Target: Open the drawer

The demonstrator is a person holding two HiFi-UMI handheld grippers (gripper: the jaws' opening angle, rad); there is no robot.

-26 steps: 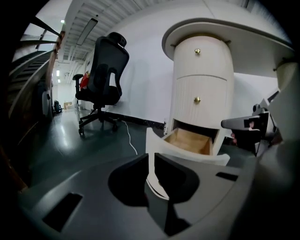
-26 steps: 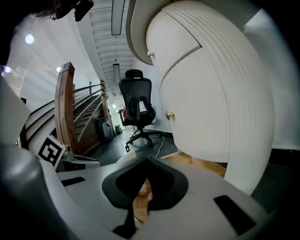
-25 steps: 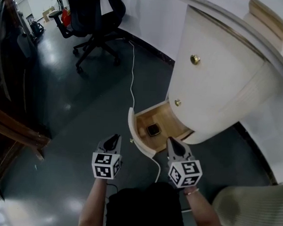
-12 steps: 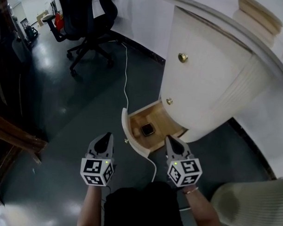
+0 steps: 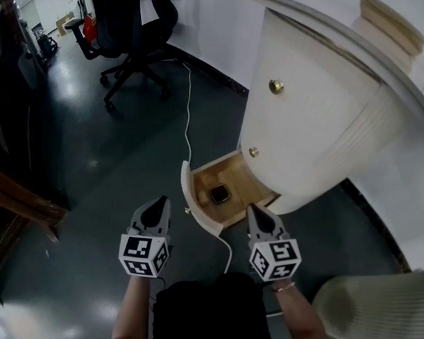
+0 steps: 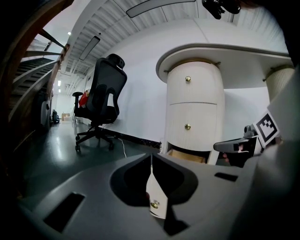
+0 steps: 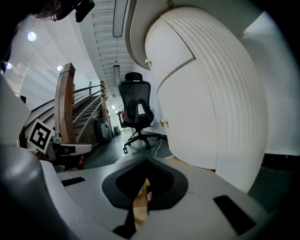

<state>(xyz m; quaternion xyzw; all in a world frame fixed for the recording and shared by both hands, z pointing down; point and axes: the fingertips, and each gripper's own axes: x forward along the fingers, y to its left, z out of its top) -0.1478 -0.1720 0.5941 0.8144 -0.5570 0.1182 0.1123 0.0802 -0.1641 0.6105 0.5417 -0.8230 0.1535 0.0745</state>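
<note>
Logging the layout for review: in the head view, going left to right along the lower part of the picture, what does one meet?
wooden rail → left gripper → drawer-front knob → dark square object inside the open drawer → right gripper → ribbed cream object

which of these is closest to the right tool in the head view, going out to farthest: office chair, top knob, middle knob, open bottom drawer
From the right tool:
1. open bottom drawer, just ahead and to its left, low down
2. middle knob, ahead, above the drawer
3. top knob, higher again
4. office chair, far off at upper left
</note>
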